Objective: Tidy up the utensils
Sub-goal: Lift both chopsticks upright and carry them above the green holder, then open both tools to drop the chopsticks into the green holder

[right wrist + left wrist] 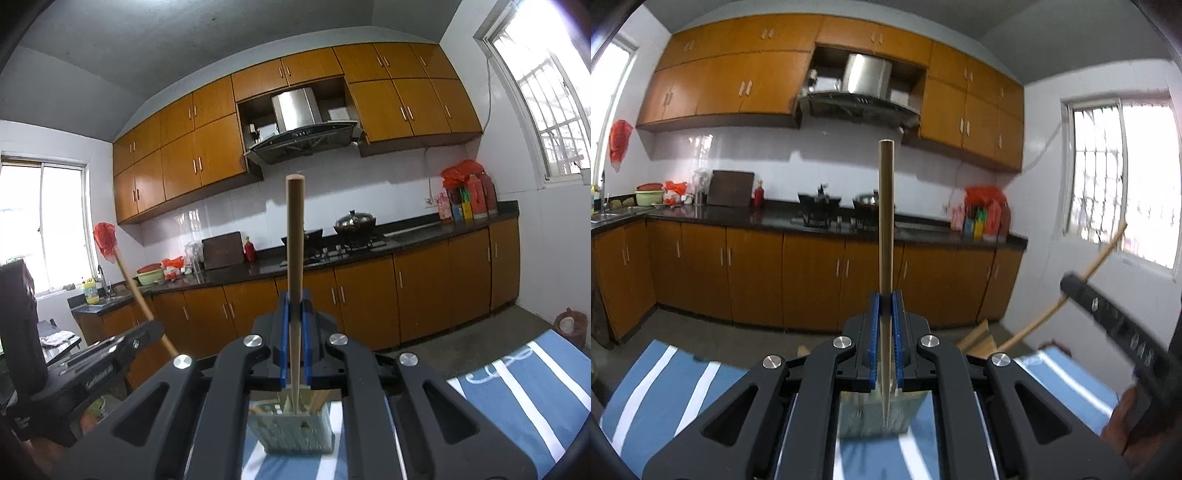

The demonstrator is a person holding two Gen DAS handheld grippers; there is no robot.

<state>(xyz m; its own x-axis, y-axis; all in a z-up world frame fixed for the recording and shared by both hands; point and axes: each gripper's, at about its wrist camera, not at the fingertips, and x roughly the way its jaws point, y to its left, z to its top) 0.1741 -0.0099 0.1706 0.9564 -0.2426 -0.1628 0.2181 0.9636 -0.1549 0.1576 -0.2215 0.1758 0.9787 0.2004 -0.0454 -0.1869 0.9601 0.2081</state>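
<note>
My left gripper (pixel 886 299) is shut on a pale wooden chopstick (pixel 886 206) that stands upright between its blue pads. Its lower end hangs over a green perforated utensil holder (pixel 875 413) on the blue striped cloth (pixel 676 376). My right gripper (pixel 294 299) is shut on a second chopstick (pixel 295 240), which also stands upright above the same holder (pixel 291 432). A few wooden sticks stand in that holder. Each gripper shows in the other's view: the right one (pixel 1067 284) with its chopstick (pixel 1089 273), the left one (pixel 155 328) with its chopstick (pixel 136 291).
Ahead runs a kitchen counter (pixel 775 218) with a stove (pixel 332 251), pots and bottles, and orange cabinets (pixel 369 306) above and below. Windows (pixel 1123 177) are on the side walls. Wooden utensil handles (pixel 979 336) lie near the cloth's far edge.
</note>
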